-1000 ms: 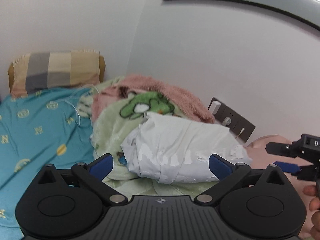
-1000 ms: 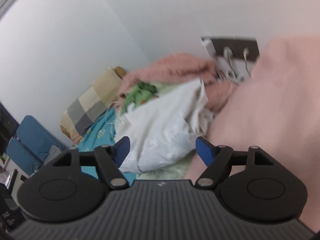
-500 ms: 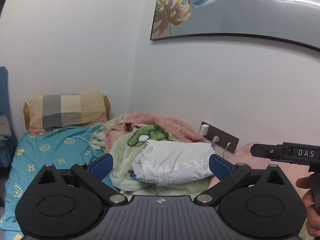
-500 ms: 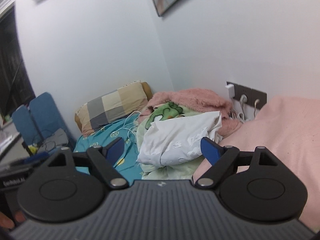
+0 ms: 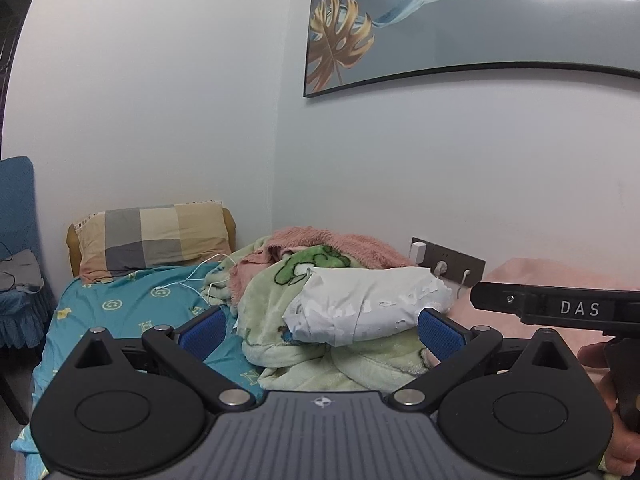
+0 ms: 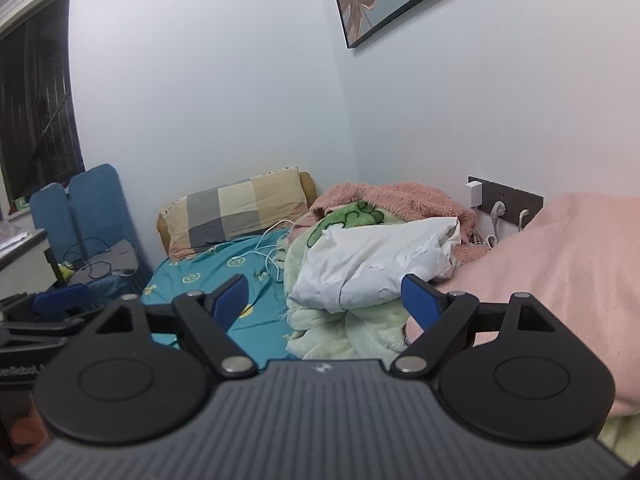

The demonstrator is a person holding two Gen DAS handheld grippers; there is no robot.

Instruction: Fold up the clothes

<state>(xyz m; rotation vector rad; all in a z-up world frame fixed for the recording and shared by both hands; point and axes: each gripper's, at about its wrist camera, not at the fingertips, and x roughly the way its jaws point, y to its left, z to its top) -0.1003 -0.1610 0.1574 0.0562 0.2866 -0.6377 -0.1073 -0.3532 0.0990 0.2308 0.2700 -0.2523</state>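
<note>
Plainly, both tongs stand wide apart with nothing between their blue pads. The left gripper point(image 5: 320, 326) hangs above the near edge of the bed, its jaws spread and touching no cloth. The right gripper point(image 6: 324, 298) is likewise spread to its fullest and holds nothing; in the left wrist view its black body shows at three o'clock, with a hand point(image 5: 618, 408) at four o'clock gripping its handle. At twelve o'clock from both, well apart from the pads, the folded white garment point(image 5: 368, 304) lies on top of a heaped green blanket point(image 5: 304, 344). A fuzzy pink blanket point(image 6: 404, 198) lies behind it. At ten o'clock, a checked pillow point(image 5: 154, 240) rests on the teal sheet point(image 5: 120, 312). At two o'clock, a pink cover point(image 6: 560, 264) reaches toward the wall sockets point(image 6: 506, 200).
</note>
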